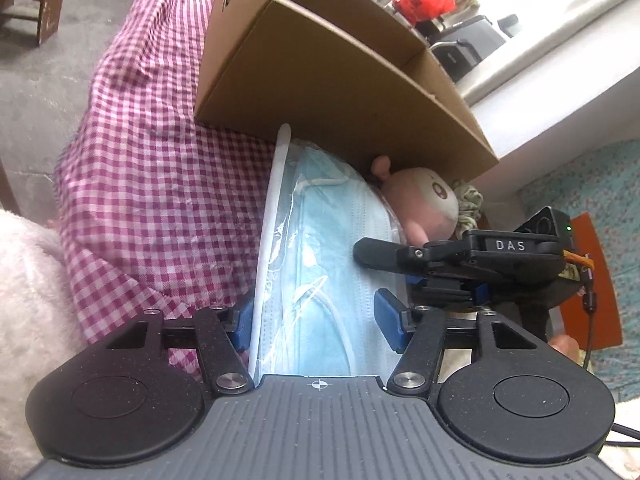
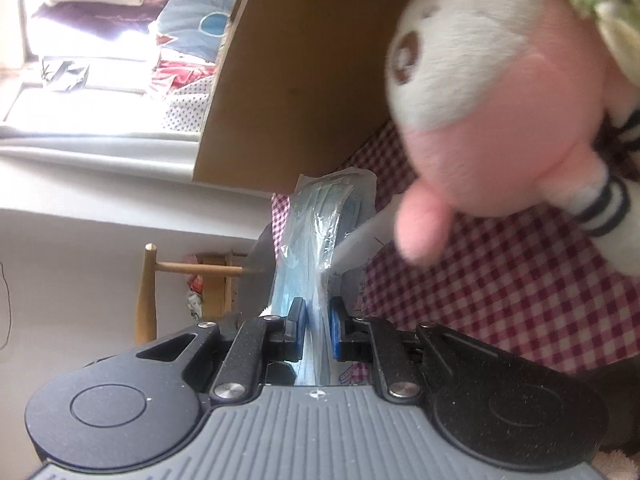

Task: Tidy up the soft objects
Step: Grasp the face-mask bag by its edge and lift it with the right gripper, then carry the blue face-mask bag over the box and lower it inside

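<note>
A clear plastic pack of light blue face masks lies on the red-and-white checked cloth below a brown cardboard box. My left gripper is open with its blue pads on either side of the pack. My right gripper is shut on the pack's edge; it also shows in the left wrist view, coming in from the right. A pink and white plush doll lies beside the pack, close and blurred in the right wrist view.
A green patterned scrunchie sits behind the doll. White fluffy fabric lies at the left. An orange item lies on a teal patterned cover at the right. A wooden chair stands by the white wall.
</note>
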Demonstrator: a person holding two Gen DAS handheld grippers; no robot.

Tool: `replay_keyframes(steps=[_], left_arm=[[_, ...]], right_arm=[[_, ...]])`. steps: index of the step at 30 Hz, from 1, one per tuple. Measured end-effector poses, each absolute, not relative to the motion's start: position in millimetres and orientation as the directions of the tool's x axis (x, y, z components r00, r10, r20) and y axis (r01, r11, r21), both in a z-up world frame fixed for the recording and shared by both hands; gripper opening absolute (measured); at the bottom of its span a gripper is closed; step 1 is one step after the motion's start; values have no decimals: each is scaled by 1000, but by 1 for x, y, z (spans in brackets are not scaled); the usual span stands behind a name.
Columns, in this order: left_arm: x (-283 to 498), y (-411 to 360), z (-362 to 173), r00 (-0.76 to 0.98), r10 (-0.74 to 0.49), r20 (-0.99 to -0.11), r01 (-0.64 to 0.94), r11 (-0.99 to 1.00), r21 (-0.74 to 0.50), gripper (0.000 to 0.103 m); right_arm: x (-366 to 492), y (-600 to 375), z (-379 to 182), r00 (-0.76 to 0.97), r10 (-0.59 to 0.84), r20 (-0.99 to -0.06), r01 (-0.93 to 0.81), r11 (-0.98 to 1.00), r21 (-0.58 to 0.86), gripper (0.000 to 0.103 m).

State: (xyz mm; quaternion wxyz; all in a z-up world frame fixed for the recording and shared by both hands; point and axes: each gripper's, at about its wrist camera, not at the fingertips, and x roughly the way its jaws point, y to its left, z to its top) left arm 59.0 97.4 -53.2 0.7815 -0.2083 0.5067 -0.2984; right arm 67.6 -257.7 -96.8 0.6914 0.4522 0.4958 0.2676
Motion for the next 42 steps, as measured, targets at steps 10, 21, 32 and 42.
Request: replay_keyframes(steps=[10,21,32,42], left_arm=[[38,112,-29,379,-653,-655,265,755,-600,59],[22,109,-1,471,-610,-637,291,789,-541,59],[16,102,27,561,-574,-596,304,813,-497,58],[36,85,48,584,-614,-531,376,784,-494,58]], right_arm=[[65,-229,-73,357,823,-441,-17,477,878,14],[65,-206,-40,362,825,-434,-169,516,840,14],[68,-206,-1,385,835,-394,-309,519,797,14],[81,-223,38,457,798,-393,-375,573,729,14]])
